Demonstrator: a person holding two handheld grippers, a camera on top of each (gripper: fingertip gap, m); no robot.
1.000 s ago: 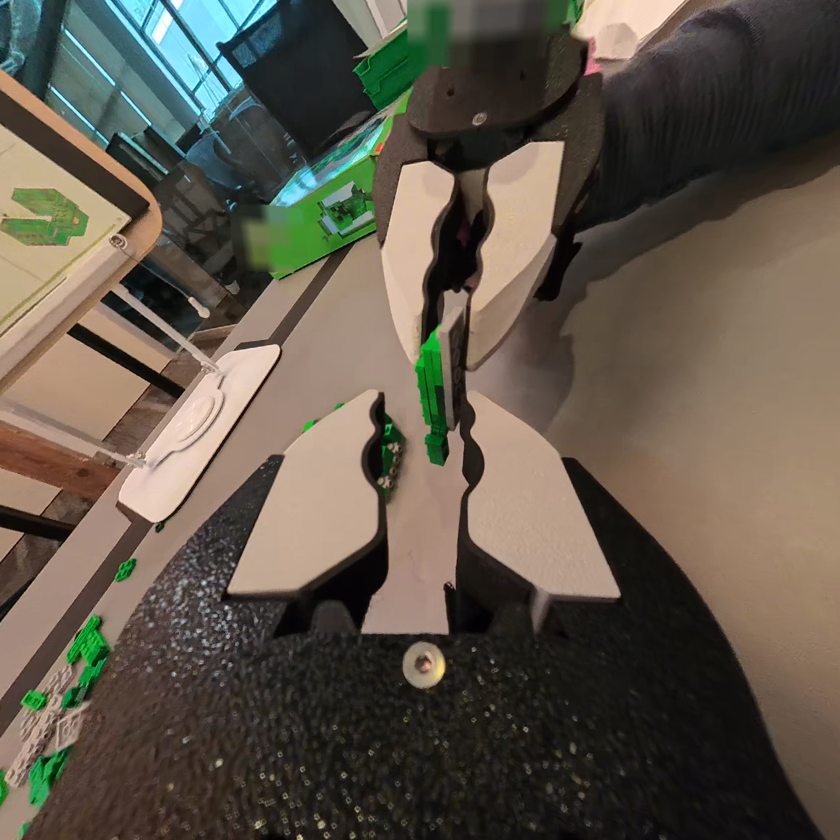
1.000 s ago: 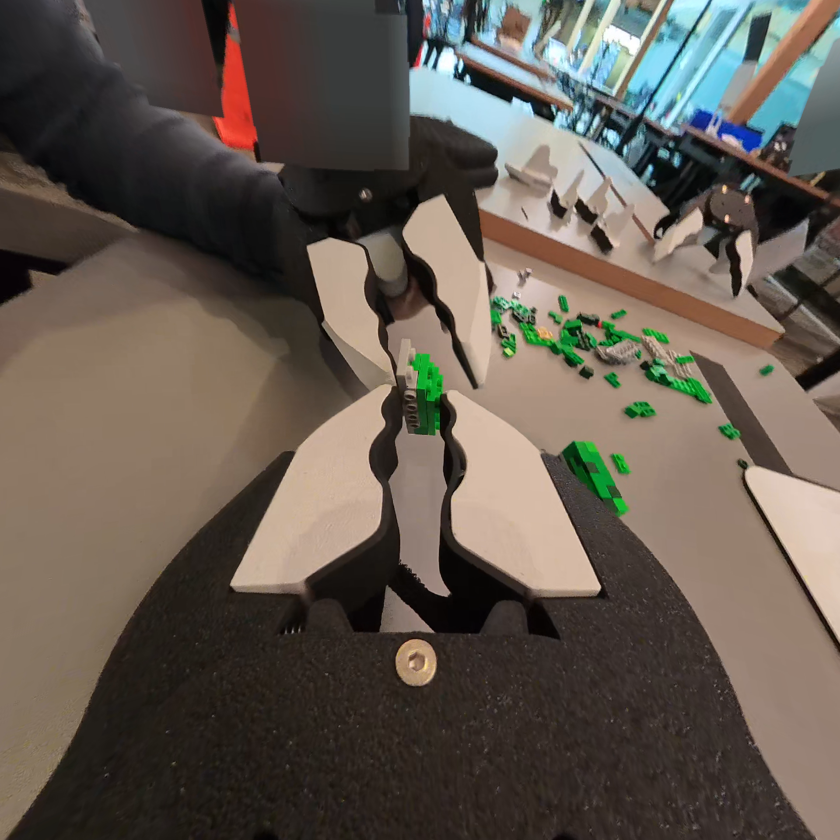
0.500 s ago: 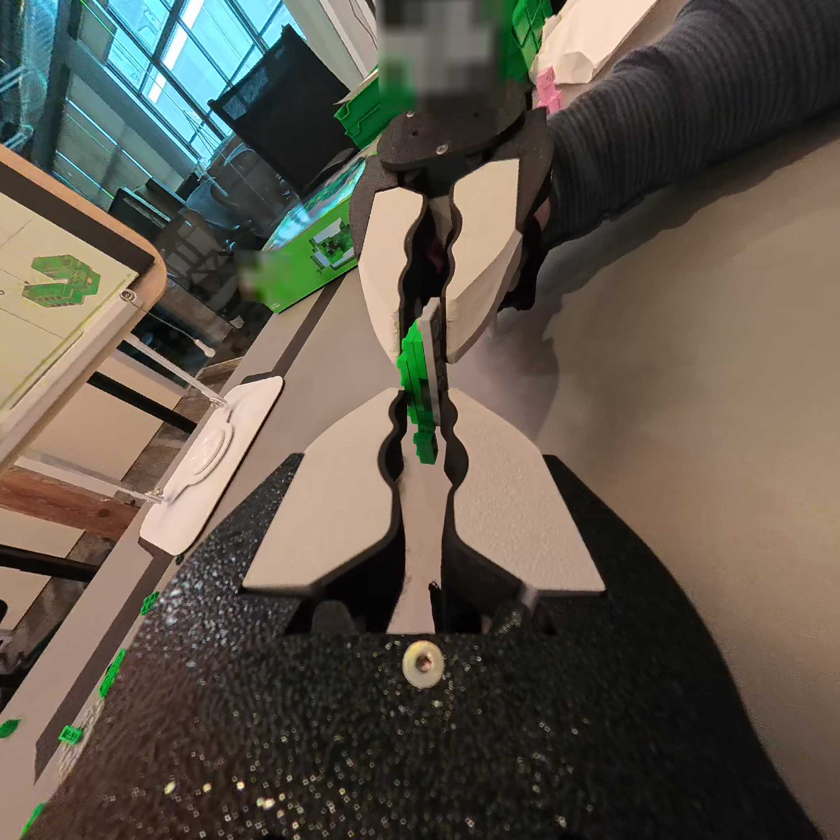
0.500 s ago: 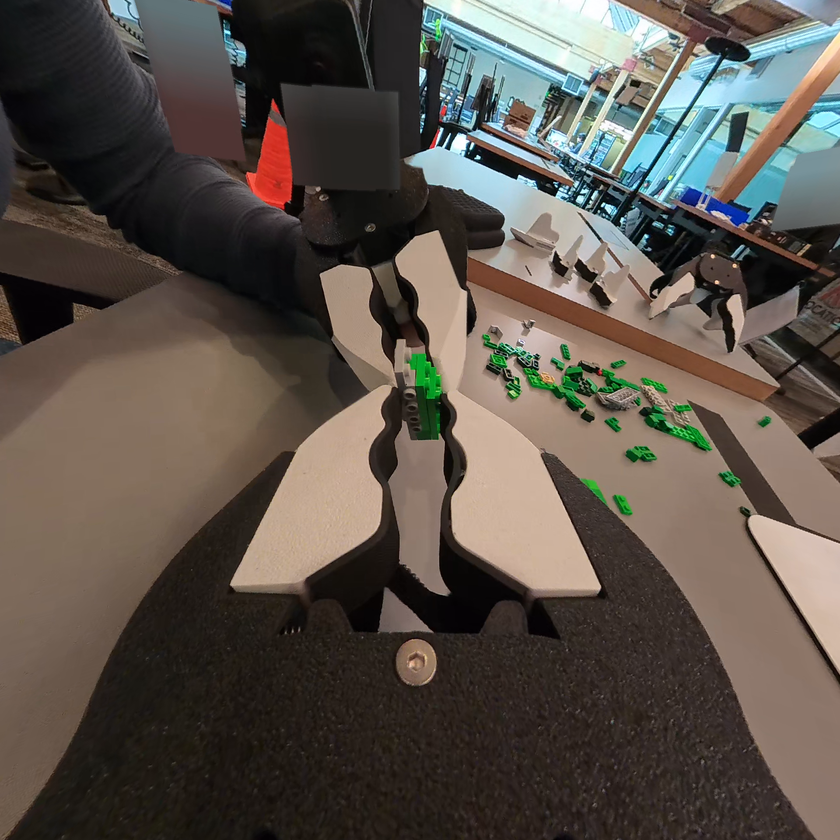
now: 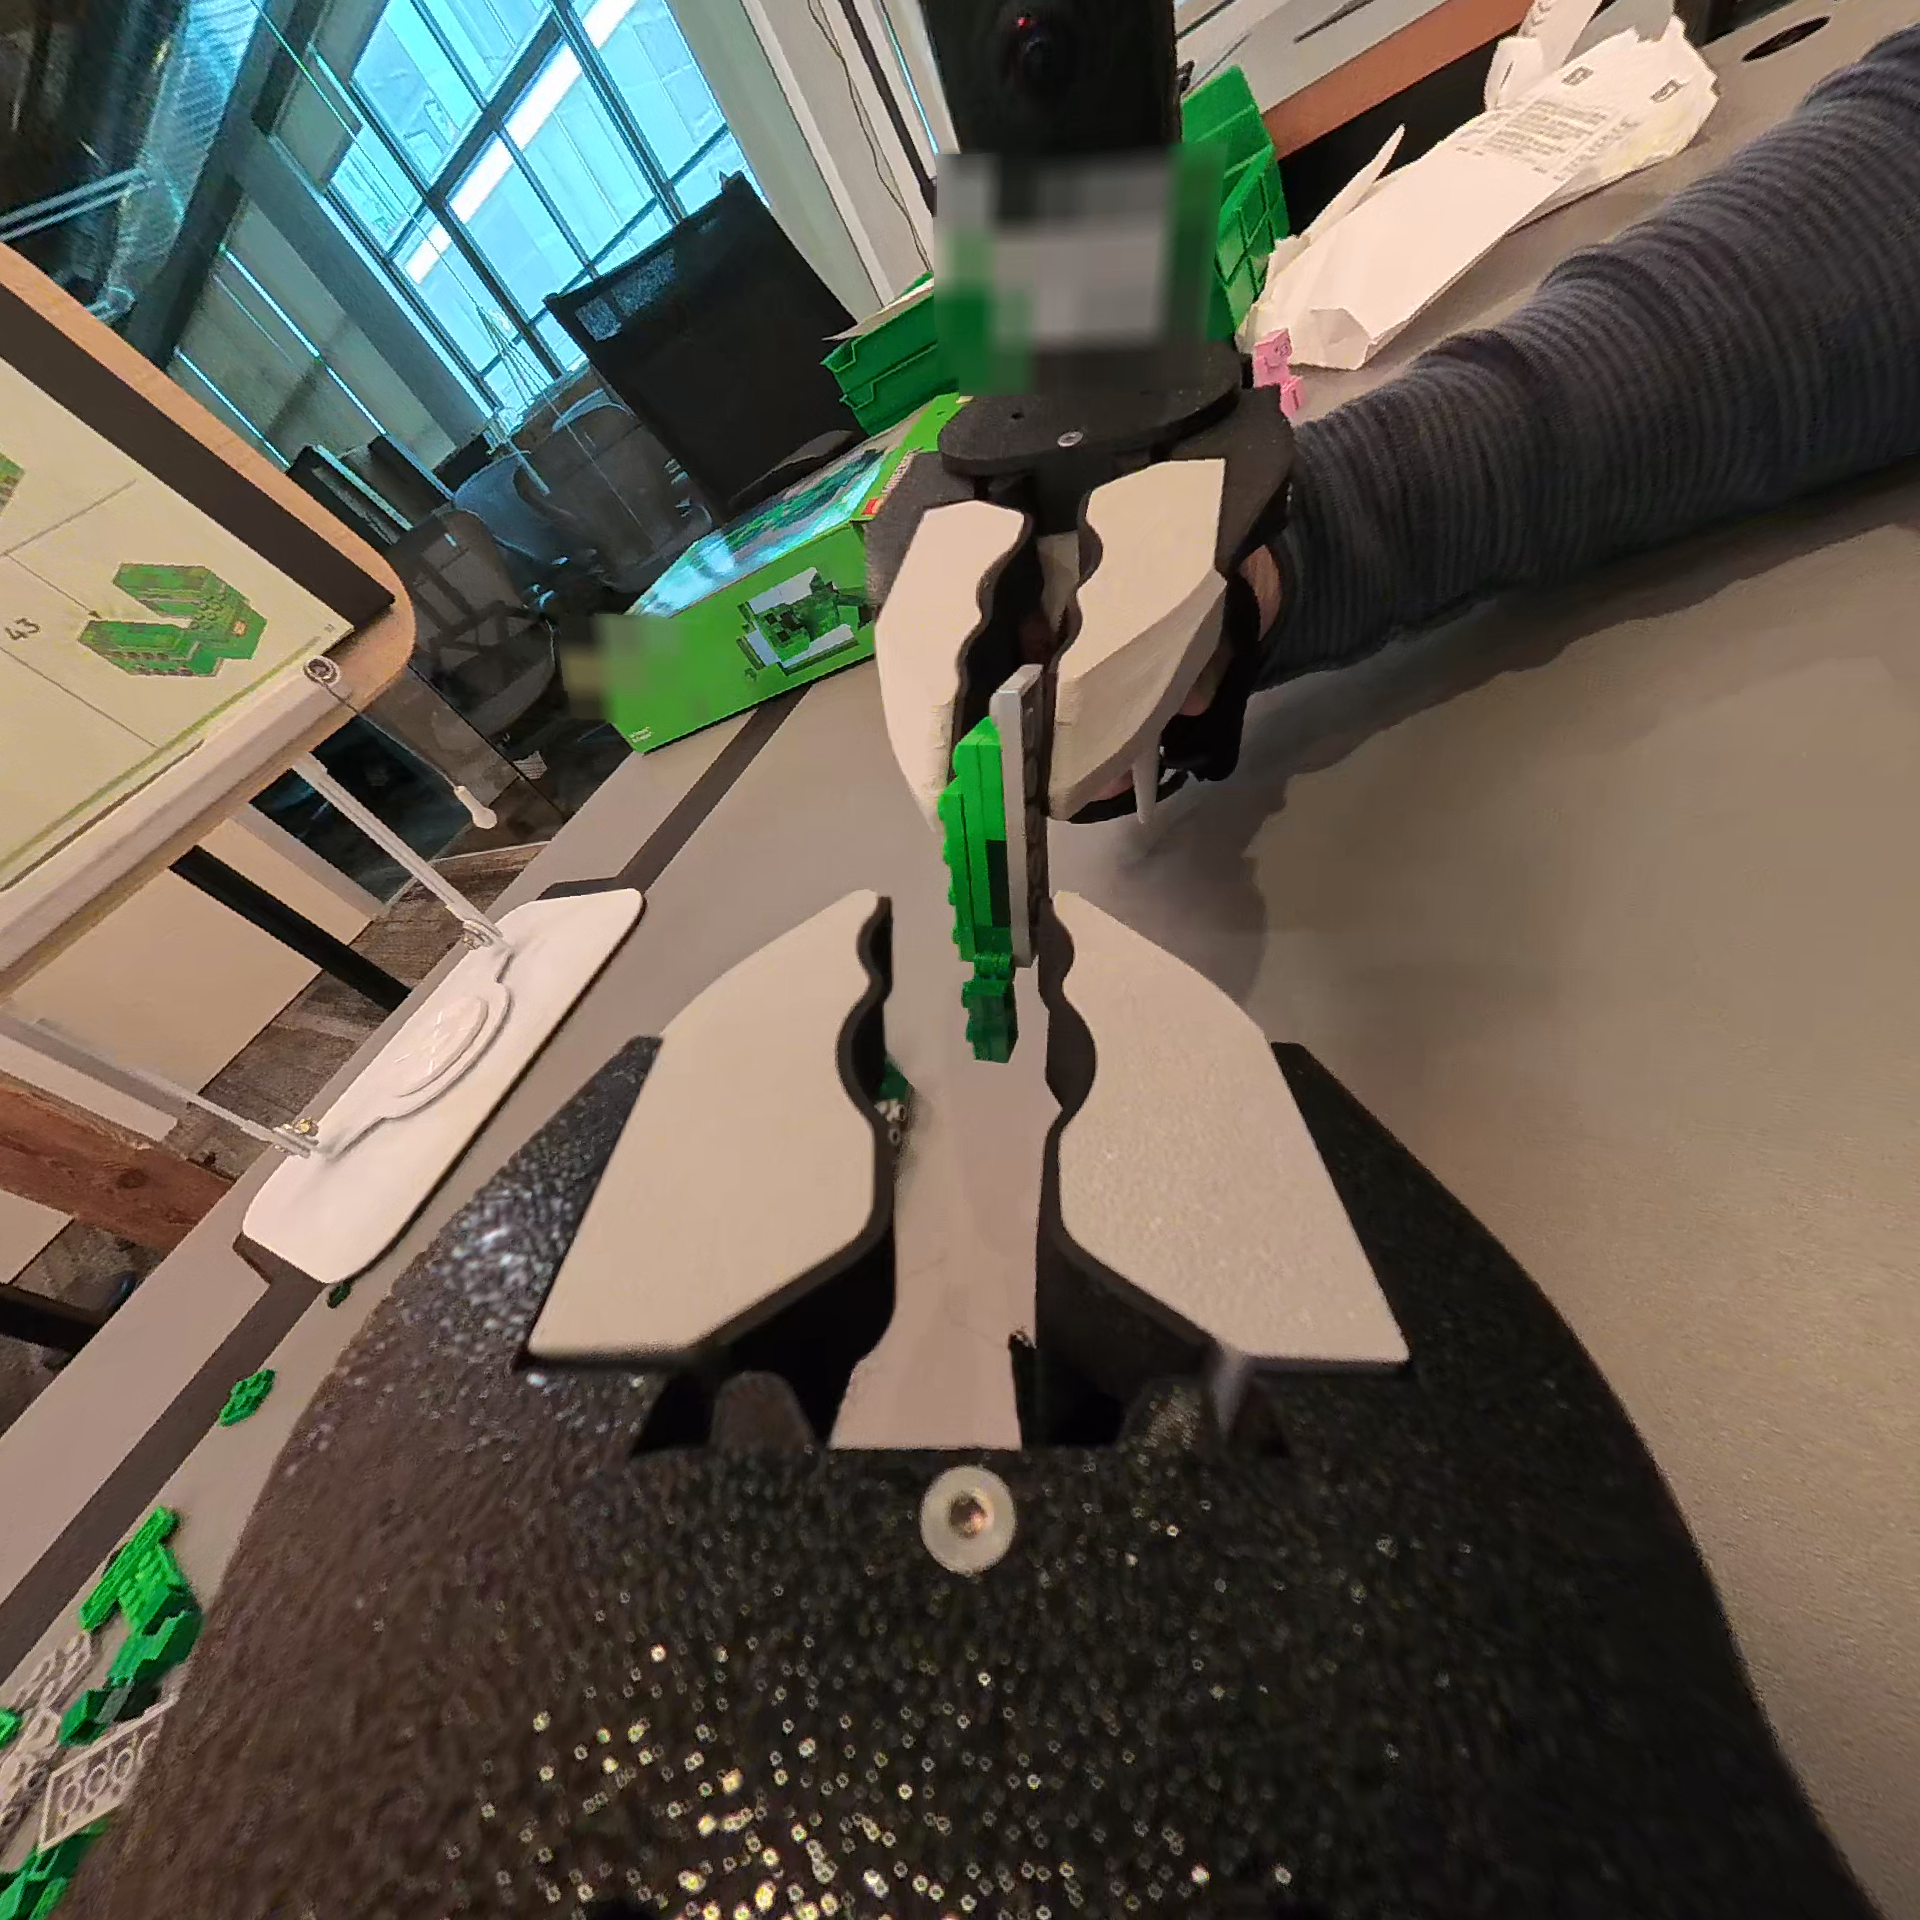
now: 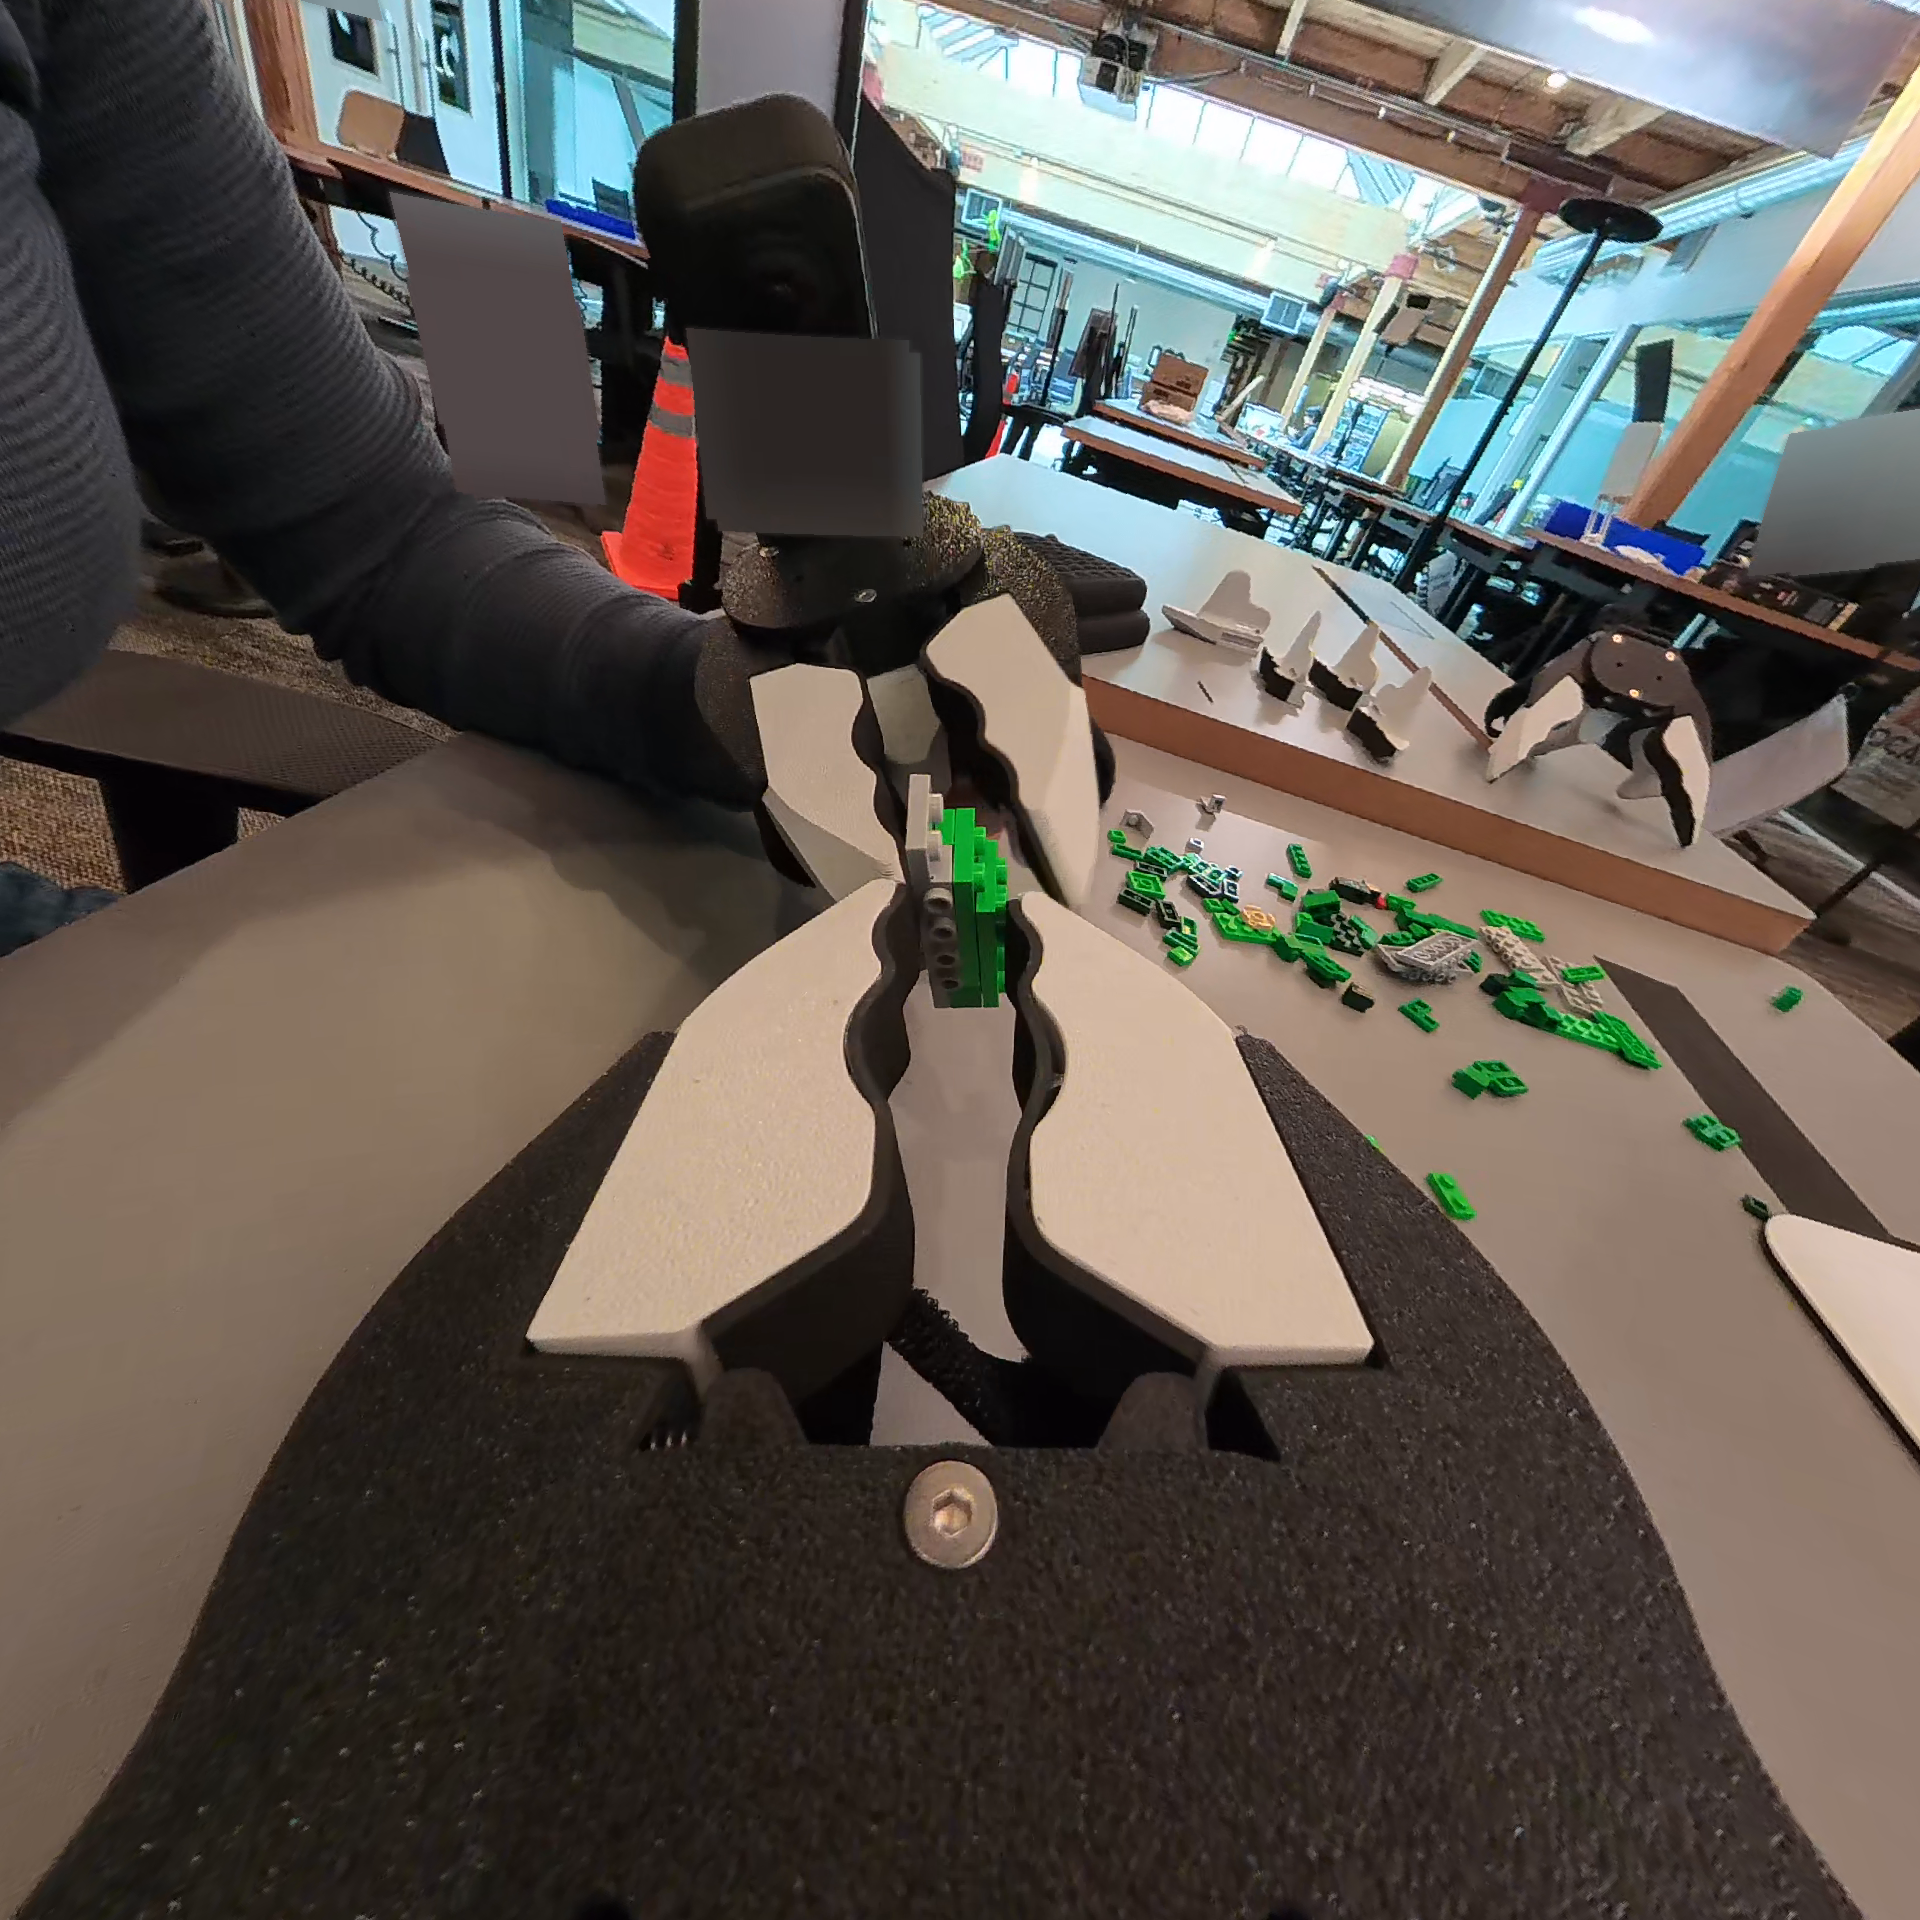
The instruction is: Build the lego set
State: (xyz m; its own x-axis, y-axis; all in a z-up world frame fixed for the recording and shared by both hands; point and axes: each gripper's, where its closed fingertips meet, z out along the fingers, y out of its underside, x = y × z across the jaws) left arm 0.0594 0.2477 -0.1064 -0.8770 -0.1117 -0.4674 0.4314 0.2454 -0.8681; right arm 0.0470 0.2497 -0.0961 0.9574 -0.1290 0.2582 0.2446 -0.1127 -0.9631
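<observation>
Matte grey table point(image 6: 312, 1039), studded green-grey lego slab point(image 6: 961, 914) upright.

Lego assembly point(image 6: 961, 914) between facing tongs, loose bricks point(image 6: 1351, 935) on table point(image 6: 312, 1039) to its right

An orange traffic cone point(image 6: 665, 457) is standing on the floor at my eleven o'clock. White papers point(image 5: 1475, 177) are lying crumpled on the grey bench point(image 5: 1558, 935) at one o'clock. A black office chair point(image 5: 717, 353) is sitting by the windows point(image 5: 457, 208) at eleven o'clock.
</observation>
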